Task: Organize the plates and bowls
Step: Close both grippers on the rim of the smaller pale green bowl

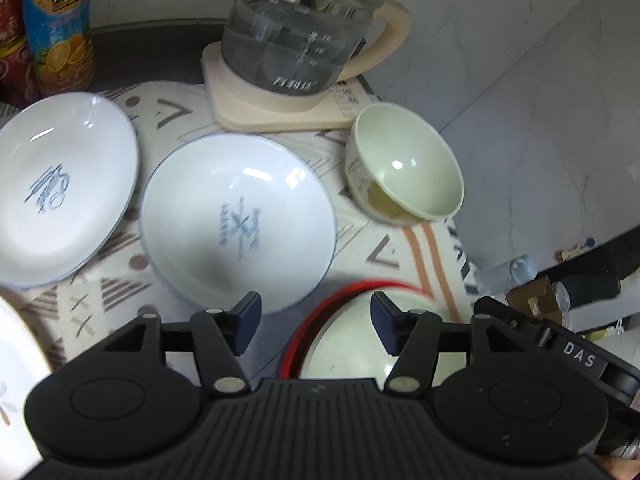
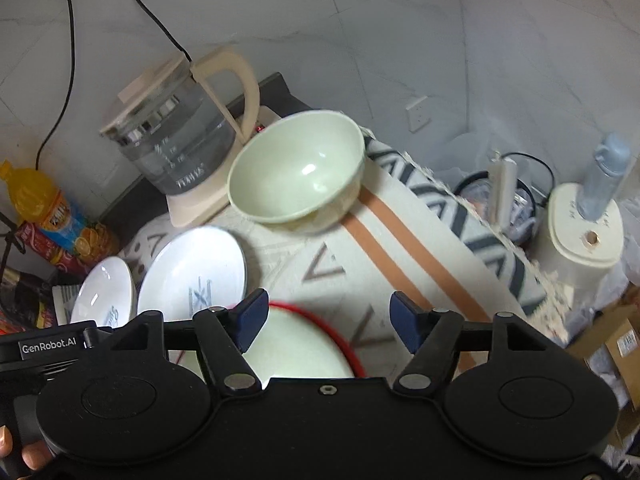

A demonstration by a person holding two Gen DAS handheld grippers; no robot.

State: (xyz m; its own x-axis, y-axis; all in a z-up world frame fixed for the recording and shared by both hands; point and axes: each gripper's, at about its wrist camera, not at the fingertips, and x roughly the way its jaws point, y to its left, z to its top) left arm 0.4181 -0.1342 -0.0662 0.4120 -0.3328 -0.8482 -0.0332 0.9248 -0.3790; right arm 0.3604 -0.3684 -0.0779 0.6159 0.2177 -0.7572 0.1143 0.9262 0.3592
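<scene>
Left gripper [image 1: 316,322] has its jaws standing apart with nothing pinched; below and between them sits a pale green bowl [image 1: 352,344] nested in a red-rimmed dish [image 1: 316,320], pads clear of both. Right gripper [image 2: 328,320] is open too, the same nested bowl [image 2: 296,348] under its left finger, untouched.

Writing now: "DAS" reads on a black strip [image 1: 578,354] right of the left jaws, and "GenRobot.AI" on a black label [image 2: 48,348] left of the right jaws. The glass kettle [image 1: 296,28], far ahead of the left jaws on its cream base, carries white characters too blurred to read. The orange drink bottle [image 1: 56,24] far ahead-left has a yellow label with Chinese lettering, unclear.

Ahead-left of the left jaws lies a white plate [image 1: 236,220] with blue script, another white plate [image 1: 60,192] further left, and a second green bowl [image 1: 404,168] ahead-right, tilted on the patterned cloth [image 1: 400,256].

Only the right view shows a wall socket [image 2: 418,114], black cables [image 2: 160,20], a cream lidded container [image 2: 580,232] with a blue bottle [image 2: 604,176] on top, and fingertips [image 2: 34,456] at the lower-left corner
</scene>
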